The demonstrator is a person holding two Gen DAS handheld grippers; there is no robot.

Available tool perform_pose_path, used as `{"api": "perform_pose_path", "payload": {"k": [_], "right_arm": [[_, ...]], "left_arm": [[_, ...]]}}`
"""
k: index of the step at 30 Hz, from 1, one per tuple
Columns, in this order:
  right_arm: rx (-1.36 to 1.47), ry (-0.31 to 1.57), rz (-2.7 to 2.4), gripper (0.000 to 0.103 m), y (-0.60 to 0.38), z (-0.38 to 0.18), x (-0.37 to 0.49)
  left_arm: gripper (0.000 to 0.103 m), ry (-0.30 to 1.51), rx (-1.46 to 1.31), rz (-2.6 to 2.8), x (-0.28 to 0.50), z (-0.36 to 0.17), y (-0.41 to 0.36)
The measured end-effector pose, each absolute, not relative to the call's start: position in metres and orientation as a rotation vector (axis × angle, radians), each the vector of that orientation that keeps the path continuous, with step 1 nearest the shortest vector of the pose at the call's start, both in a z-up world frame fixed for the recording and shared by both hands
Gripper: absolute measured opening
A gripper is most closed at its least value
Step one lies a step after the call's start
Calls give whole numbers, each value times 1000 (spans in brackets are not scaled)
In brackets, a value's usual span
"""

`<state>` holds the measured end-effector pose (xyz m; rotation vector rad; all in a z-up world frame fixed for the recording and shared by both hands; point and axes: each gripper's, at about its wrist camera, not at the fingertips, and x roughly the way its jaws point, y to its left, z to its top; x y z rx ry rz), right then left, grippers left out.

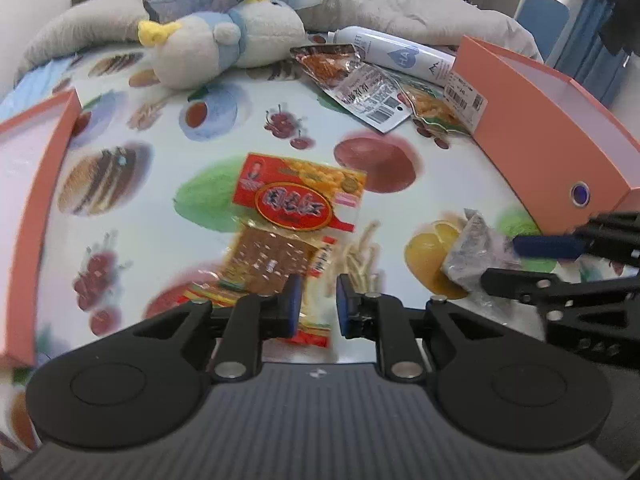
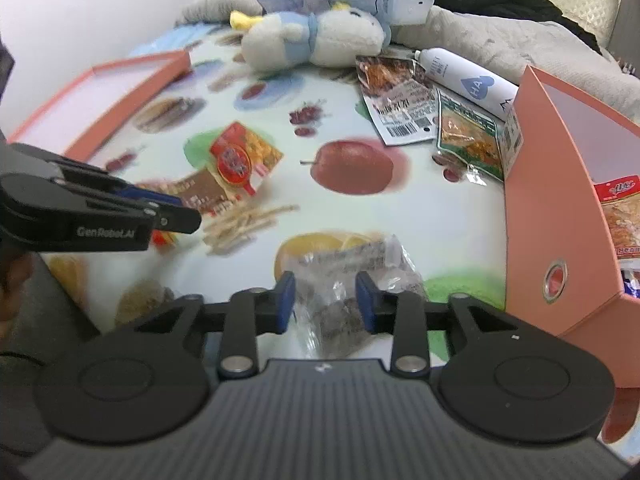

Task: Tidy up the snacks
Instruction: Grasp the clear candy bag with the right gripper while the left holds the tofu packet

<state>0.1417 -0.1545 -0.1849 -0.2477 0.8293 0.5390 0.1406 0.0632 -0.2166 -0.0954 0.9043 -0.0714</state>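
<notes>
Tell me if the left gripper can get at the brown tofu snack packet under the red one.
Probably yes. The left gripper is right over the near end of the brown packet, jaws narrowly apart. The red packet overlaps only its far end.

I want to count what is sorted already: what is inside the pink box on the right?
In the right wrist view, the pink box holds a red and orange snack packet, with something blue and white below it. The near wall covers the rest.

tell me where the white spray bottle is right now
The white spray bottle lies at the far right of the cloth, behind the snack packets, beside the orange box.
</notes>
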Motion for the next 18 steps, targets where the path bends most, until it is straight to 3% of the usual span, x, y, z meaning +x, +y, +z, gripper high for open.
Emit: {"api": "perform_pose_path", "payload": {"k": [2,3,4,6,7,18], "right_arm": [[-255,806,545,59,-157,-182,143],[-265,796,555,60,-158,-181,144],[-271,795,562,66,-159,-180,146],[-276,801,567,82,-160,-183,150],[-274,802,570,86,-161,-185,152],[-227,887,588,86,-167,-211,174]], "left_arm": [[46,904,-71,-84,148,-215,66],[68,907,-52,-78,151,-214,66],[83,900,-34,-70,155,-214,67],[94,884,8,-73,163,-214,67],[96,894,18,-81,169,-216,67],[101,1020,62,-98,217,-252,75]]}}
